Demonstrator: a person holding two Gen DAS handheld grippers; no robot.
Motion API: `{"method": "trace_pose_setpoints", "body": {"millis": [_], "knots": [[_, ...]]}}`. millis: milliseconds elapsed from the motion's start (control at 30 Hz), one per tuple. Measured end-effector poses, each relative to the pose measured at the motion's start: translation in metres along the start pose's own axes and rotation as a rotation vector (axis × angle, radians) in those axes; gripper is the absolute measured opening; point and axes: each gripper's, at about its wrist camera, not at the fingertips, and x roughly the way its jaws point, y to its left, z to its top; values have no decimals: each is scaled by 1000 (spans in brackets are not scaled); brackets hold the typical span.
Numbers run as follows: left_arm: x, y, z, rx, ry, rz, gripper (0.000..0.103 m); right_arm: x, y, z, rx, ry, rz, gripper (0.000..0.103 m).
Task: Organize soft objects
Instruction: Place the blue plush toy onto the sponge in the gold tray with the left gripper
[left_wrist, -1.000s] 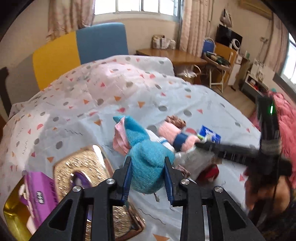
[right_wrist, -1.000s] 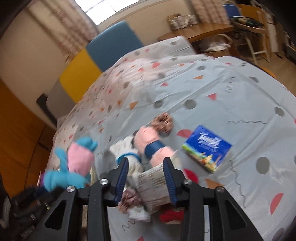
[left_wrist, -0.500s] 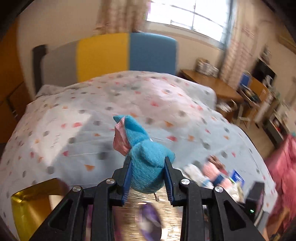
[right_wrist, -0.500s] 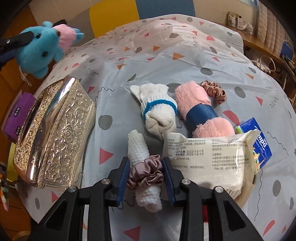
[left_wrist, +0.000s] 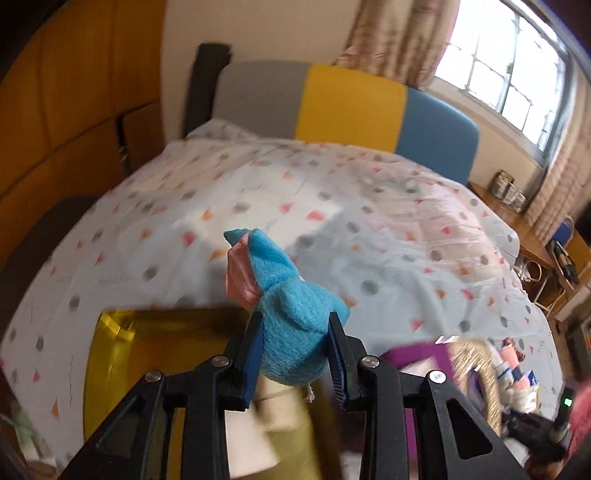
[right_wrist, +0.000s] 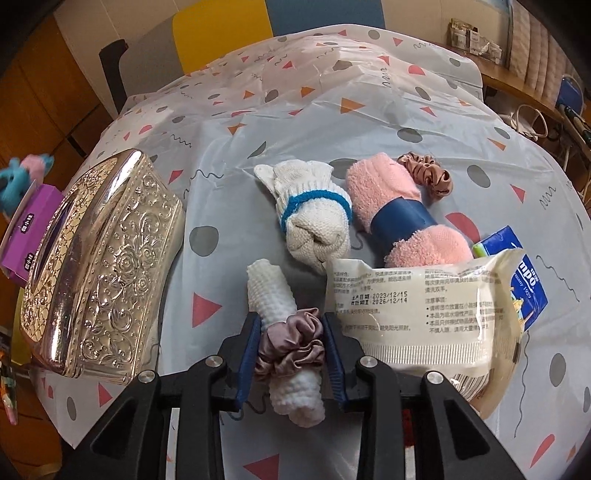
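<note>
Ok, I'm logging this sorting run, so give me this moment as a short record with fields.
surface: bed sheet with triangle and dot print
left gripper: jaws shut on blue plush toy, above yellow bin
right gripper: jaws flank white rolled cloth at its mauve scrunchie; grip unclear
loose: white sock, pink towel roll, brown scrunchie
other: silver box, wipes pack

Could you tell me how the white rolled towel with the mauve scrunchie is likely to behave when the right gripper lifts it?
The rolled towel looks soft, so both ends will probably sag. The scrunchie sits between the right gripper fingers and should keep it bundled. It is probably light.
</note>
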Motion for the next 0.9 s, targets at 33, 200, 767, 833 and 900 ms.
{"method": "trace_pose_setpoints", "body": {"millis": [33,200,767,833,900], "knots": [[-1,12,-8,-15,5,9,33,0,0,0,4,-1,0,33],[-9,52,-44,-35,46,26,33,1,2,-1,-5,6,-8,33],[22,80,-53,-165,47,33,72,5,16,-9,-102,-3,-102,33],[17,81,-64,-152,56,41,72,5,16,-8,-104,-7,-103,32],[10,80,-75,-130,58,48,72,6,15,-6,-107,-11,-103,32]]}}
